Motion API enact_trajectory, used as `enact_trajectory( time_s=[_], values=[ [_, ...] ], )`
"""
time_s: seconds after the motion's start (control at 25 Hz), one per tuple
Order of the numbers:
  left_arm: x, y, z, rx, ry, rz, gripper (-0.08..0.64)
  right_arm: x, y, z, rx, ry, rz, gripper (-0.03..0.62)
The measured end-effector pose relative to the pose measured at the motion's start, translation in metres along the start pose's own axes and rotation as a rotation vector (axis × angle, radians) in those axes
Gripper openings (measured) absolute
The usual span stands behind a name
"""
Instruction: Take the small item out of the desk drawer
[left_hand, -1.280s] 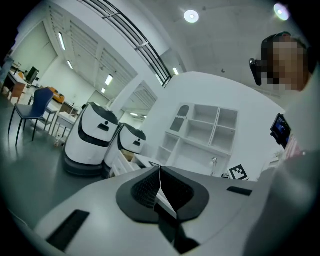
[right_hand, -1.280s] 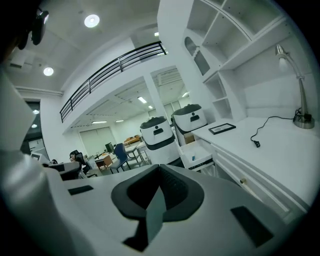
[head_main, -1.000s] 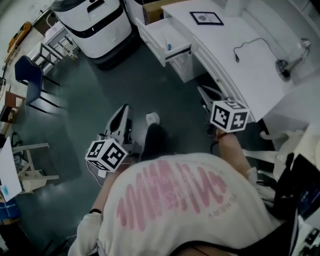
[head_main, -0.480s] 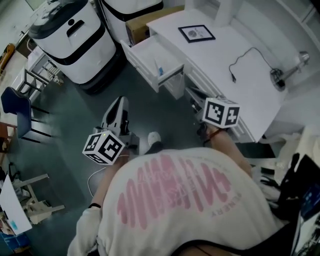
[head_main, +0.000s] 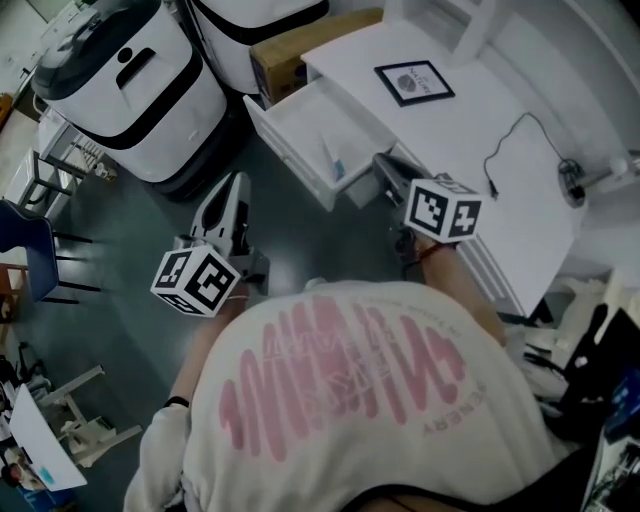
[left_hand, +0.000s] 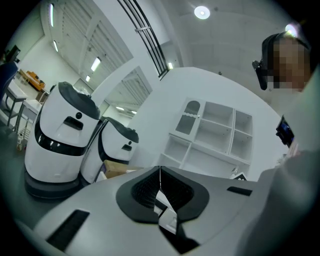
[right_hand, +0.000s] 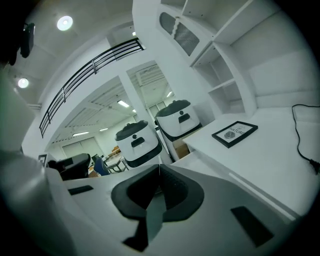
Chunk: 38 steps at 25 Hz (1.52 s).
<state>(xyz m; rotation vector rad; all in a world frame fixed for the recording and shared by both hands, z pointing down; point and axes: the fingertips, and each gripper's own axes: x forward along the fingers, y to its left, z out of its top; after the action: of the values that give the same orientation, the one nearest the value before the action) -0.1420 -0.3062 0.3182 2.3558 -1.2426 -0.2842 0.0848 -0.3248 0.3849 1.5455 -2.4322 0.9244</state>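
Observation:
The white desk has one drawer pulled open. A small bluish item lies near the drawer's front right corner. My left gripper is held out over the dark floor, left of the drawer and apart from it; its jaws meet at the tips with nothing between them. My right gripper reaches along the desk's front edge, just right of the drawer; in the right gripper view its jaws are shut and empty. Neither gripper touches the drawer.
Two large white machines and a cardboard box stand beyond the drawer. A framed picture, a black cable and a lamp are on the desk. A blue chair stands at the left; white shelves rise behind the desk.
The person has stepped toward the desk, so the drawer lies closer and more central in view. Both grippers have moved forward with the person; both jaws stay shut.

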Motion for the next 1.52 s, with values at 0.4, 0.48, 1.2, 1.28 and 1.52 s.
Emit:
enact_trajectory(
  time_s=[0.4,0.48,1.2,1.28,1.52],
  values=[
    [0.034,0.061,-0.052,-0.081,0.183,0.037,0.028,0.077,-0.031,-0.053,-0.066,0.167,-0.092,0.017],
    [0.037,0.065,-0.065,-0.090,0.217,0.030,0.028,0.085,-0.039,-0.064,-0.053,0.199,-0.101,0.017],
    [0.094,0.135,-0.124,-0.178,0.313,0.201,0.029,0.190,-0.118,-0.100,-0.054,0.420,-0.111,0.017],
    [0.104,0.141,-0.129,-0.189,0.323,0.214,0.028,0.203,-0.123,-0.102,-0.047,0.445,-0.097,0.018],
    [0.129,0.146,-0.143,-0.224,0.350,0.220,0.028,0.229,-0.131,-0.113,-0.020,0.512,-0.062,0.020]
  ],
)
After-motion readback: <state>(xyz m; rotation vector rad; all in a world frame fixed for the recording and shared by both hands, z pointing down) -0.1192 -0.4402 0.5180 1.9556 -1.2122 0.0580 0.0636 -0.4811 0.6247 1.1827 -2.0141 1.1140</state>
